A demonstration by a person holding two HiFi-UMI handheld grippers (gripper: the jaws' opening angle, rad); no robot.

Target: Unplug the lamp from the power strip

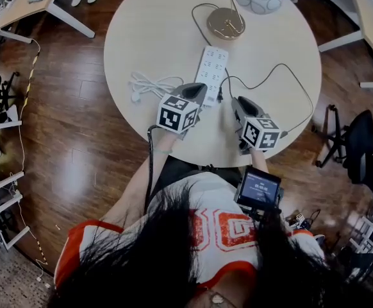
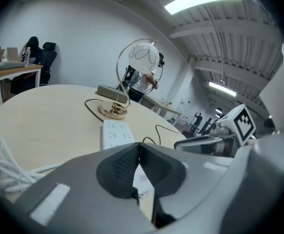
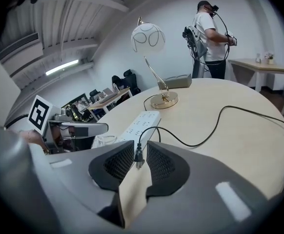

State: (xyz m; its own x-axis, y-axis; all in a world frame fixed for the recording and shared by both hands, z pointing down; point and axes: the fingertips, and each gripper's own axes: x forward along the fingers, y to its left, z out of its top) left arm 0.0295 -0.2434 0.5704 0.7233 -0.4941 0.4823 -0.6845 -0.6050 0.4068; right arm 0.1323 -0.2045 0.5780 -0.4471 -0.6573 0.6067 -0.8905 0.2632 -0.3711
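Both forearms reach forward from the body to the near rim of the round table [image 1: 154, 31]. The hands themselves are hidden under the gripper bodies and their marker cubes.

In the head view, the left gripper [image 1: 198, 90] points toward one o'clock and the right gripper [image 1: 236, 100] toward eleven, so they converge on the near end of the power strip [image 1: 212, 66].

The left gripper's [image 2: 138, 145] fingertips are pressed together. A white surface shows through the gap beneath them. It is probably the strip's near end, though too little of it shows to be sure.

The right gripper's [image 3: 140, 146] jaws stand a little apart with the black plug [image 3: 138, 158] between them. The plug is out of the strip, with its prongs bare. It lies close against one pad, and a sliver of table shows on its other side.

From the plug, the cord [image 3: 196, 146] loops away across the table toward two o'clock.

The lamp [image 1: 225, 23] stands at twelve o'clock beyond the strip, and the top edge of the head view cuts off its shade. A white cable bundle [image 1: 149, 85] lies at nine o'clock from the left gripper.
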